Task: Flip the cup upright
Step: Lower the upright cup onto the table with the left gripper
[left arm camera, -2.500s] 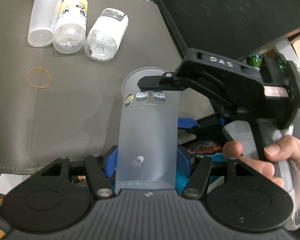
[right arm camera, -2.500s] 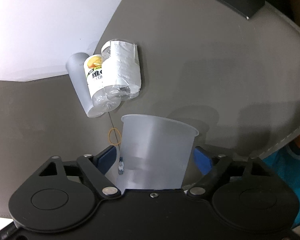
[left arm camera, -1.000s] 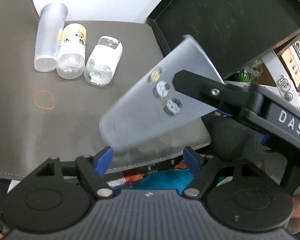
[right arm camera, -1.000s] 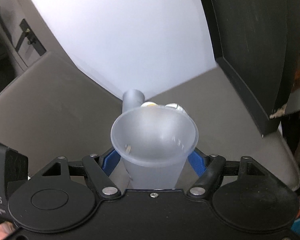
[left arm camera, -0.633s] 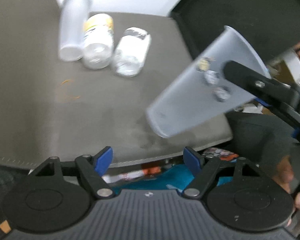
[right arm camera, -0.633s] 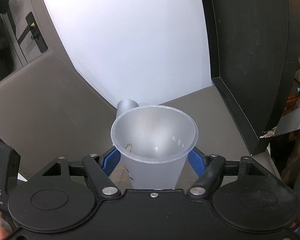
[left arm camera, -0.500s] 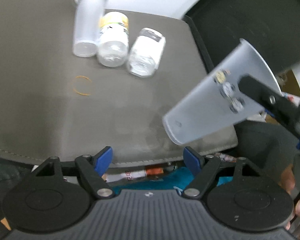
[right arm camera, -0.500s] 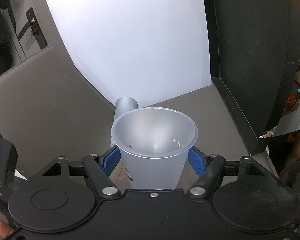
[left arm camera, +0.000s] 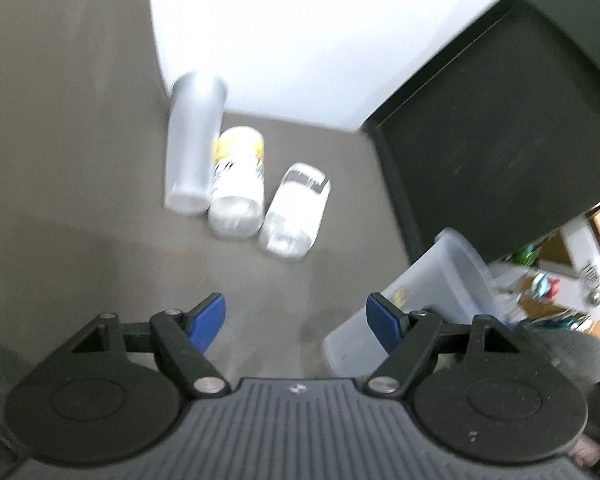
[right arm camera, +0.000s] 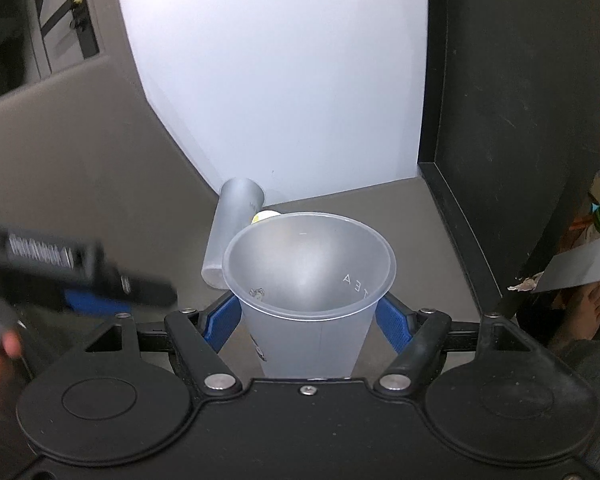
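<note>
A: Cup first — where is the frosted translucent plastic cup [right arm camera: 308, 280] with the small cartoon prints?

B: Between the blue pads of the right gripper [right arm camera: 308, 320], mouth towards the camera and the base pointing away and down. From the left wrist view the same cup [left arm camera: 424, 292] shows at the right, tilted, with its base low near the front edge of the grey mat [left arm camera: 80, 160]. Whether the base touches the mat, I cannot tell.

A: Why hold it by the upper wall like that?

B: My guess is that a grip just under the rim leaves the base free, so the cup can be stood on the mat without the fingers getting in the way. It looks close to upright but not yet set down.

A: And the fingers themselves?

B: The right pair is closed onto the cup's sides, both pads pressed against the wall. The left gripper [left arm camera: 296, 316] has its pads spread wide with only mat between them; it holds nothing and touches nothing.

A: Anything crowding the spot?

B: A frosted tumbler lying on its side [left arm camera: 194, 160], a yellow-labelled clear bottle [left arm camera: 238, 184] and a plain clear bottle [left arm camera: 296, 212] lie together farther back, well apart from the cup. A black tray [left arm camera: 500, 128] sits to the right.
</note>
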Motion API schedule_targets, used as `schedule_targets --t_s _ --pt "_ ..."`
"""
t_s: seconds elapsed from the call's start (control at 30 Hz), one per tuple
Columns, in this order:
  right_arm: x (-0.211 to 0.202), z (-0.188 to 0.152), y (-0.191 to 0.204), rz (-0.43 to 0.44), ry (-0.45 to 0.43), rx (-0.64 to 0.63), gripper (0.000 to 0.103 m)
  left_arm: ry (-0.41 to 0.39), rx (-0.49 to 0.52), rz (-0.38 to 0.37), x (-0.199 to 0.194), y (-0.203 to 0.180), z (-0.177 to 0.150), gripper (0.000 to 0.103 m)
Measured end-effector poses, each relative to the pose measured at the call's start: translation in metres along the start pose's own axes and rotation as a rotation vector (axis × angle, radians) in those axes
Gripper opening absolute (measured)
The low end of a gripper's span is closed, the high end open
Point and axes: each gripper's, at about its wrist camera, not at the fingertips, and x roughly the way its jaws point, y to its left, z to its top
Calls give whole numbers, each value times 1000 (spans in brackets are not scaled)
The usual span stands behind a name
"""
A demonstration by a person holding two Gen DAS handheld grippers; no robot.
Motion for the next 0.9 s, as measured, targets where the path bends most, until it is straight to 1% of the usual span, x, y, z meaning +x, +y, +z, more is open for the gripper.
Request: schedule_targets --t_s 0.07,0.17,0.37,0.47,0.63,0.67,0.73,0.77,0.8,0.9 --pt "2 -1 2 -1 5 -12 72 -18 1 -22 -2 -5 5 76" --pt "4 -3 8 -13 9 -46 72 -23 11 -41 1 -13 11 76" --pt "8 -7 18 -68 13 -126 73 -13 16 -96 11 -25 16 76" --pt "10 -8 18 -79 18 -137 73 -2 23 -109 21 -28 16 73" --pt "14 -8 17 -91 42 -131 73 9 25 -136 32 -33 15 71" --pt "14 -8 17 -90 43 -130 73 12 25 -142 35 -34 15 68" --pt "15 -8 17 -92 47 -129 73 16 29 -150 37 -37 14 59" --pt "16 -8 17 -92 50 -127 73 19 37 -154 39 -38 14 51" --pt "17 -9 17 -93 53 -124 73 24 42 -155 41 -39 14 45" --pt "19 -9 18 -90 59 -122 73 34 54 -160 45 -43 12 39"
